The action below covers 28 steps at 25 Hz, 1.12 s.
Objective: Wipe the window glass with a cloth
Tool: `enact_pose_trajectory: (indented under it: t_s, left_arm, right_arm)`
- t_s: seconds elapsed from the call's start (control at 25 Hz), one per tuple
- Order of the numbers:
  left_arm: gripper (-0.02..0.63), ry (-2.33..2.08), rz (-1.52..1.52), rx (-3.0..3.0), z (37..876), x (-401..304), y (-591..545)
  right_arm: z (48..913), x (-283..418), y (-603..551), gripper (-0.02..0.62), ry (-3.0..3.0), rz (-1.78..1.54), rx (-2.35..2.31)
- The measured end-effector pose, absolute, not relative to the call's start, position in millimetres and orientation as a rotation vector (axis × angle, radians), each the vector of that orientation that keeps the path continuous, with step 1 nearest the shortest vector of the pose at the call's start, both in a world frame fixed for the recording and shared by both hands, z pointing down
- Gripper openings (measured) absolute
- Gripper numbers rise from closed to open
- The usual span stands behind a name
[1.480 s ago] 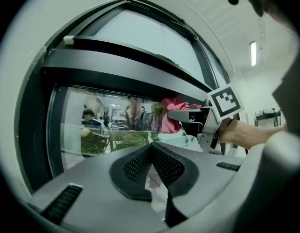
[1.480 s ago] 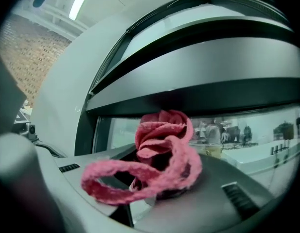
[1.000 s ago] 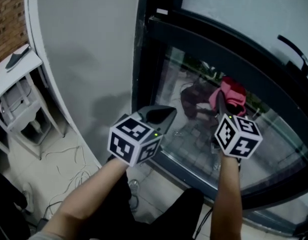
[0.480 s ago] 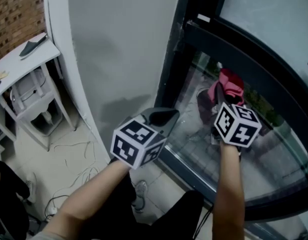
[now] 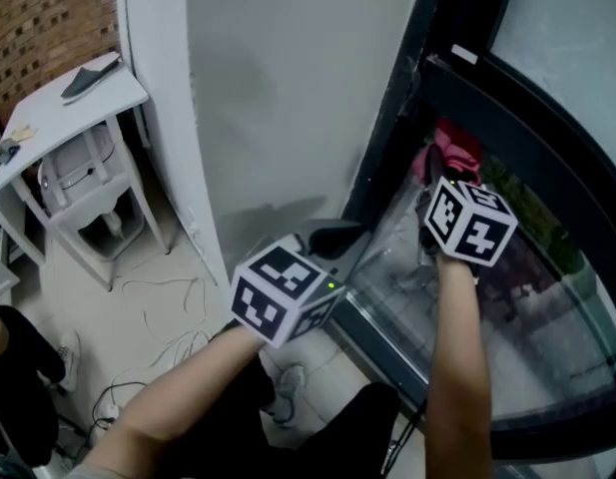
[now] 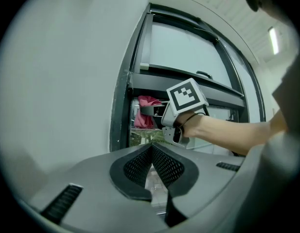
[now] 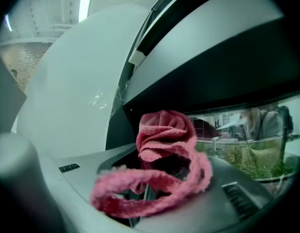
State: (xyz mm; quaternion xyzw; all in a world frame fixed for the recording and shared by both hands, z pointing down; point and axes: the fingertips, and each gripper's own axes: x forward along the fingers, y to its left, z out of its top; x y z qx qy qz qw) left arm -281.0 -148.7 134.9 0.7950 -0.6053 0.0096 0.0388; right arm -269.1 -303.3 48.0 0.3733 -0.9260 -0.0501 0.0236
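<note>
A bunched pink cloth (image 7: 162, 174) is clamped in my right gripper (image 7: 154, 178), whose jaws are shut on it. In the head view the pink cloth (image 5: 455, 148) presses against the window glass (image 5: 507, 267) near its upper left corner, just under the dark crossbar (image 5: 547, 118). The left gripper view shows the same pink cloth (image 6: 147, 111) at the glass beside the black frame post (image 6: 121, 106). My left gripper (image 5: 332, 238) hangs lower and to the left, near the frame's bottom corner, its jaws (image 6: 152, 166) shut with nothing between them.
A white wall panel (image 5: 278, 98) stands left of the black window frame (image 5: 392, 148). A white table (image 5: 48, 118) with a white stool under it is at the far left. Loose cables (image 5: 158, 307) lie on the tiled floor.
My right gripper has slid the pink cloth leftward and up along the glass toward the frame corner. The left gripper has stayed low by the frame, and my head view has swung left.
</note>
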Motion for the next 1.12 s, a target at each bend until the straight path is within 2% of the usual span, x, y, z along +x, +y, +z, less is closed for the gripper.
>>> enact_pose_trajectory:
  t_s: [0.24, 0.6, 1.12]
  left_arm:
    - [0.003, -1.862, 0.037, 2.414, 143, -294, -144]
    - [0.003, -1.845, 0.034, 2.378, 161, -302, -140]
    - [0.003, -1.845, 0.028, 2.357, 168, -303, -141]
  right_arm:
    - [56, -294, -299, 0.061, -2.880, -0.157, 1.111]
    - [111, -298, -295, 0.061, -2.810, -0.094, 1.089]
    - [121, -290, -318, 0.061, -2.760, -0.026, 1.279]
